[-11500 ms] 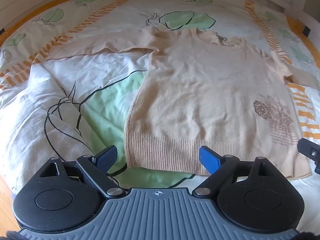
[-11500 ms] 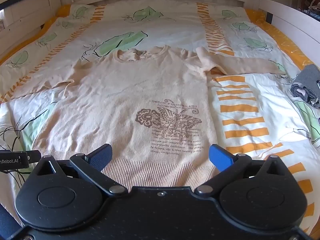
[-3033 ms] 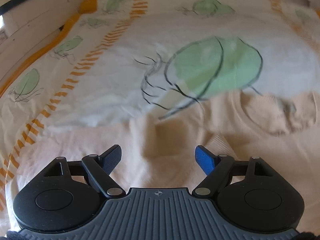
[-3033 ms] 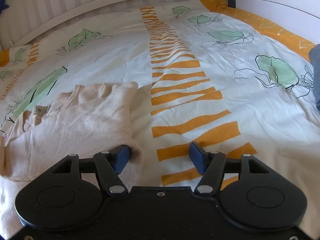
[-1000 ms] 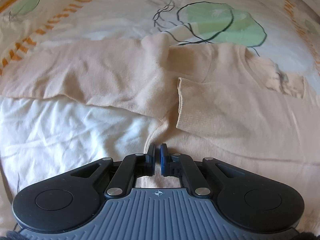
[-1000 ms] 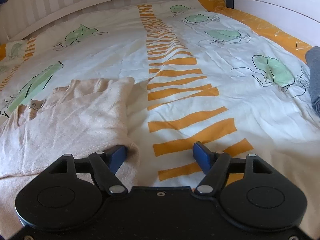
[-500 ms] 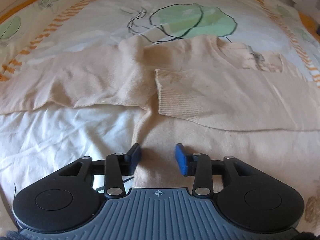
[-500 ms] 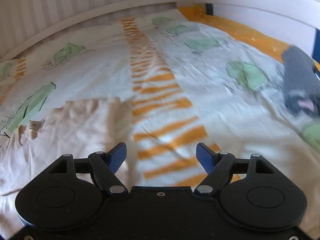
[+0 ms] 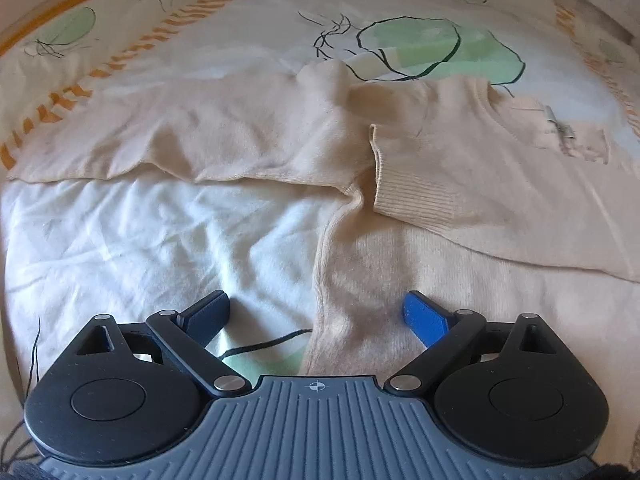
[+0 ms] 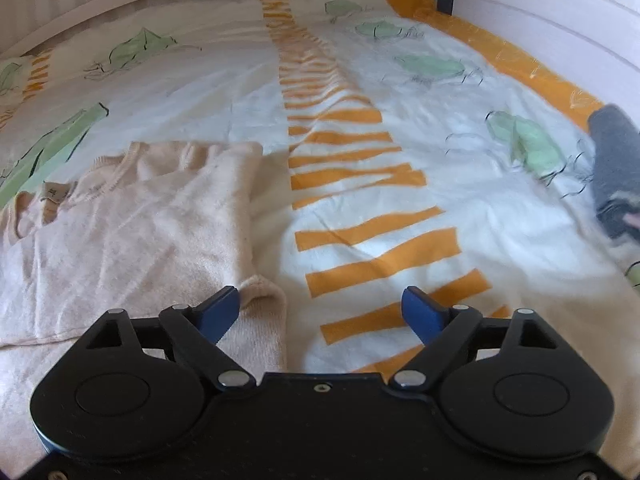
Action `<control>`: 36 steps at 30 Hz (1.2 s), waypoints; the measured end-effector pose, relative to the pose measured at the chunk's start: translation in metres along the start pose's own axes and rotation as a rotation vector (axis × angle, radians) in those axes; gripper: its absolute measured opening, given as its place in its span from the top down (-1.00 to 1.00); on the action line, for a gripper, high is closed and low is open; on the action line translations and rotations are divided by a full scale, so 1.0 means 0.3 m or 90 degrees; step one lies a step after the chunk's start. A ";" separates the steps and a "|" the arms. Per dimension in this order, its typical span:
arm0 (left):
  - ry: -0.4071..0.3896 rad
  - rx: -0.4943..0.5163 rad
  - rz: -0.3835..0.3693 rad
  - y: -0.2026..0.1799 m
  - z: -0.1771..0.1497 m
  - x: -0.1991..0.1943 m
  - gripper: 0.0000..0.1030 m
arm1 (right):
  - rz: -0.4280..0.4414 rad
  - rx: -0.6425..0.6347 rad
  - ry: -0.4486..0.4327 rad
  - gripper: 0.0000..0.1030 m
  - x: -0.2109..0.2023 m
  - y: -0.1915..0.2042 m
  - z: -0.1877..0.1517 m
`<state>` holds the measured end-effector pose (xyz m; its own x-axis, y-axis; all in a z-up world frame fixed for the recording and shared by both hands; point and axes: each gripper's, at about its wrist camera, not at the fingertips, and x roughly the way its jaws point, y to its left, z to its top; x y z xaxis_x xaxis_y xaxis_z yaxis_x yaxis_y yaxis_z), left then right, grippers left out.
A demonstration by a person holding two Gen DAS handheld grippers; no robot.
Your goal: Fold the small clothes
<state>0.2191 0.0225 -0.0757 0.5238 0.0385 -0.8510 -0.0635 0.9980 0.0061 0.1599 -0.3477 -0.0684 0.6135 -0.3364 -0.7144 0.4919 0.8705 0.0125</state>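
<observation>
Your left claw [image 9: 316, 314] just sprang open, empty; sweater [image 9: 460, 240] side seam lies between its tips. One sleeve [image 9: 460, 184] already folded across chest, so other sleeve [image 9: 180, 136] ahead-left likely next. Your right claw [image 10: 320, 306] also widening, empty, folded sweater edge beside its left tip.

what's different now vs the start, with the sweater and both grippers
The sweater began spread flat, both sleeves out. Now its right sleeve lies folded across the chest; the left sleeve is still stretched out. The left gripper, shut a second ago, has just been opening, nothing pinched. The right gripper has opened wider, empty. The grey clothes and bedsheet are unchanged.
</observation>
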 end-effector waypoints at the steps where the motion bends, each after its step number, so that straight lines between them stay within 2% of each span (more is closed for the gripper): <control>1: 0.002 0.009 -0.008 0.008 0.006 -0.007 -0.79 | -0.001 -0.005 -0.011 -0.71 -0.028 0.009 0.003; 4: -0.005 0.020 -0.016 0.045 0.010 -0.039 -0.72 | 0.026 -0.019 -0.040 -0.73 -0.104 0.050 0.004; 8: -0.036 -0.023 0.001 0.155 0.023 -0.088 -0.72 | 0.083 -0.077 -0.057 -0.80 -0.192 0.164 -0.045; 16: -0.061 -0.162 0.066 0.532 0.167 -0.101 -0.72 | 0.171 -0.158 -0.016 -0.80 -0.215 0.401 -0.209; 20: -0.037 -0.237 0.082 0.727 0.226 -0.047 -0.72 | 0.173 -0.191 -0.012 -0.85 -0.204 0.476 -0.282; 23: -0.018 -0.288 0.093 0.848 0.243 0.008 -0.69 | 0.164 -0.183 -0.019 -0.97 -0.197 0.493 -0.299; 25: -0.005 -0.310 0.097 0.914 0.255 0.046 -0.67 | 0.163 -0.170 -0.021 -0.99 -0.192 0.495 -0.309; 28: 0.009 -0.326 0.098 0.966 0.268 0.101 -0.61 | 0.168 -0.158 -0.039 -0.99 -0.188 0.488 -0.326; 31: -0.002 -0.317 0.112 0.977 0.292 0.125 -0.61 | 0.174 -0.149 -0.060 -0.99 -0.189 0.478 -0.342; 33: -0.011 -0.309 0.130 0.971 0.313 0.136 -0.47 | 0.172 -0.149 -0.060 -0.99 -0.191 0.480 -0.341; 35: -0.030 -0.310 0.144 0.972 0.331 0.138 0.34 | 0.171 -0.149 -0.060 -0.99 -0.190 0.481 -0.340; 36: -0.038 -0.310 0.143 0.972 0.342 0.130 0.50 | 0.172 -0.149 -0.060 -0.99 -0.190 0.481 -0.340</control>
<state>0.3083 0.3201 -0.0532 0.4988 0.2648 -0.8253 -0.5585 0.8264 -0.0724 0.1328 -0.1663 -0.0972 0.7615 -0.1059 -0.6395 0.1570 0.9873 0.0234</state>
